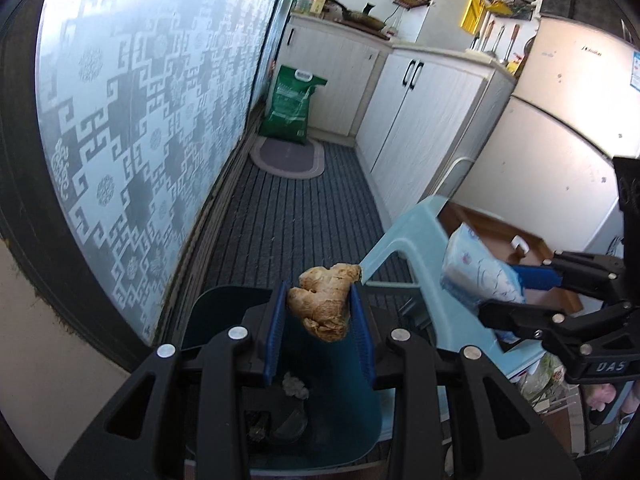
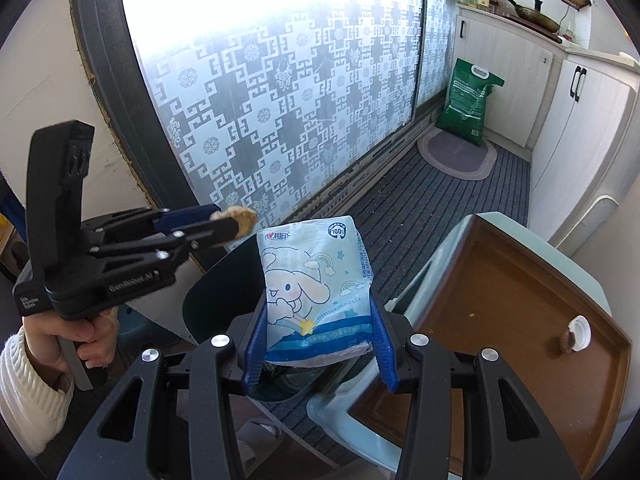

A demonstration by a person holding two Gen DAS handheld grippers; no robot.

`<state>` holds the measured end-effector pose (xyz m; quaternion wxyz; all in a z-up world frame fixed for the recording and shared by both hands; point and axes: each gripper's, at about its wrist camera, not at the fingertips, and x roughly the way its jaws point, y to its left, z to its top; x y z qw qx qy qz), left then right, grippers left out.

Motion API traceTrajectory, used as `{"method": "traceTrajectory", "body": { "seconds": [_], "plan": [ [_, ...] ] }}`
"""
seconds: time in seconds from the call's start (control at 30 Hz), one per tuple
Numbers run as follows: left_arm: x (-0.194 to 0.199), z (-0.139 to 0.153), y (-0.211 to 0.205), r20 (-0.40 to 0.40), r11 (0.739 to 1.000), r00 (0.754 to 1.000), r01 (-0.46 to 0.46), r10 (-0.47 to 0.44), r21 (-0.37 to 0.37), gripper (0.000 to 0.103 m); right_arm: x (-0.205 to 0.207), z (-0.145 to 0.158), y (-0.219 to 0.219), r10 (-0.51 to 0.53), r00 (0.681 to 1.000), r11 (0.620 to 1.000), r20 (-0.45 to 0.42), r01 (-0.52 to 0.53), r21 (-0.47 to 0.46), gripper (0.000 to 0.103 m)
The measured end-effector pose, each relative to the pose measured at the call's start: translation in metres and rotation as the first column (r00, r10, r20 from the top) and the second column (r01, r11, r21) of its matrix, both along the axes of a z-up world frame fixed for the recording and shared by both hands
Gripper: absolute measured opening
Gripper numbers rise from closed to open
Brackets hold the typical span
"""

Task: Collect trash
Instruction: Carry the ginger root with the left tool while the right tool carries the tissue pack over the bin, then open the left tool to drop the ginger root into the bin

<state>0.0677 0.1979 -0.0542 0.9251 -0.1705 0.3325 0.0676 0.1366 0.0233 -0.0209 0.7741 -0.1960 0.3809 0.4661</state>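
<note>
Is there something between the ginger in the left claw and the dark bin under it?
Nothing visible. The ginger hangs in the left claw directly over the open bin, whose lid is up.

Both claws clamped, angled downward

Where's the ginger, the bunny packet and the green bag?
ginger (image 1: 326,300), left wrist view, its knobbly middle
bunny packet (image 2: 316,288), right wrist view, the printed front
green bag (image 1: 290,106), left wrist view, its front face
</note>
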Motion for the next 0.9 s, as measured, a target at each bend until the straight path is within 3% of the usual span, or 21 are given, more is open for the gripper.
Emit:
{"method": "traceTrajectory", "body": {
  "seconds": [0.4,0.47,0.67,0.9],
  "plan": [
    [0.006,-0.046,0.012,-0.221,0.999,0.975,0.012,-0.001,0.05,0.033,-0.006,-0.029,0.033,0.028,0.999,0.997,-0.033,-0.031,-0.075,0.046],
    [0.007,-0.051,0.014,-0.244,0.999,0.97,0.015,-0.003,0.048,0.038,-0.008,-0.029,0.036,0.03,0.999,0.996,-0.034,-0.032,-0.079,0.046],
    [0.004,-0.051,0.016,-0.237,0.999,0.972,0.013,-0.001,0.052,0.04,-0.009,-0.039,0.046,0.028,0.999,0.993,-0.039,-0.032,-0.11,0.046],
    [0.001,-0.042,0.016,-0.195,0.998,0.981,-0.003,0.015,0.062,0.029,-0.01,-0.053,0.054,0.036,0.998,0.989,-0.056,-0.043,-0.138,0.046]
  ]
}}
